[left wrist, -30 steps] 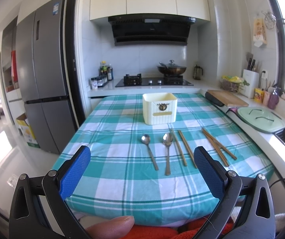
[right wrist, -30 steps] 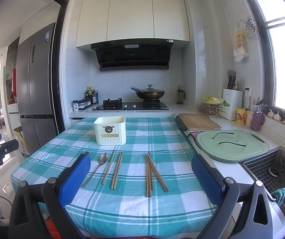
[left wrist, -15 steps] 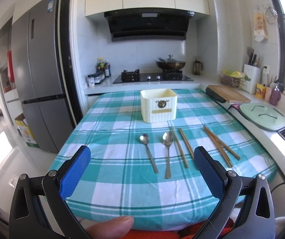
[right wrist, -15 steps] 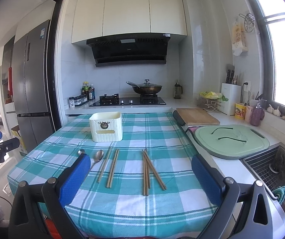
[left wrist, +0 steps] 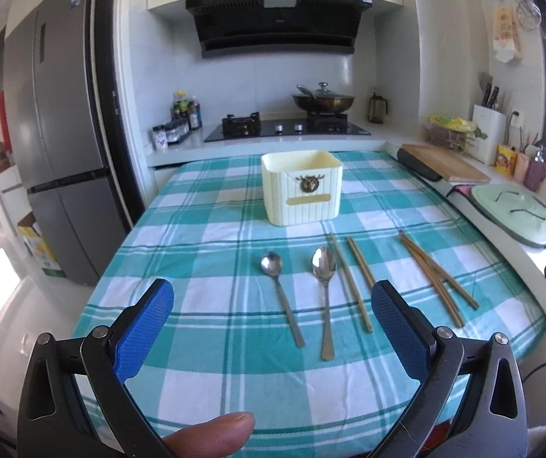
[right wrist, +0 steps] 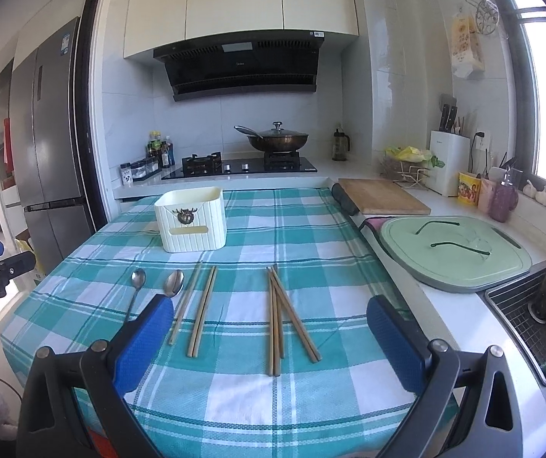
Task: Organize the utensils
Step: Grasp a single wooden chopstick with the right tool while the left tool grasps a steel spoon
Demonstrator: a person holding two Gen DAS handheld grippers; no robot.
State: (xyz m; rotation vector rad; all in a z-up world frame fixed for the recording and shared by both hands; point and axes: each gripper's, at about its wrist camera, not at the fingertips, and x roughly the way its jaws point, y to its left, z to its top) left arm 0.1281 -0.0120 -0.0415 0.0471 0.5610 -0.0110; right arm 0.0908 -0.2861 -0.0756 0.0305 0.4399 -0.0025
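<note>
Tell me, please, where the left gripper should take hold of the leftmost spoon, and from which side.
Probably mid-handle, from above: the leftmost spoon lies flat on the tablecloth, its thin handle clear of the other spoon. The left gripper is open.

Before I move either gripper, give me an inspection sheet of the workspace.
Surface: table under a teal checked tablecloth, flat.
Job's things: cream utensil holder upright at the far middle; two spoons side by side, bowls toward the holder; one chopstick pair beside them; a looser chopstick bundle further right, partly crossed. All lie on the cloth, none in the holder.
Clutter: nothing seen on the cloth.
Grippers: left gripper open, empty, short of the spoons; right gripper open, empty, near the chopsticks.
Cables: one dark cable at the table's right edge.
Surroundings: fridge, stove with wok, cutting board, green lid, sink.
</note>
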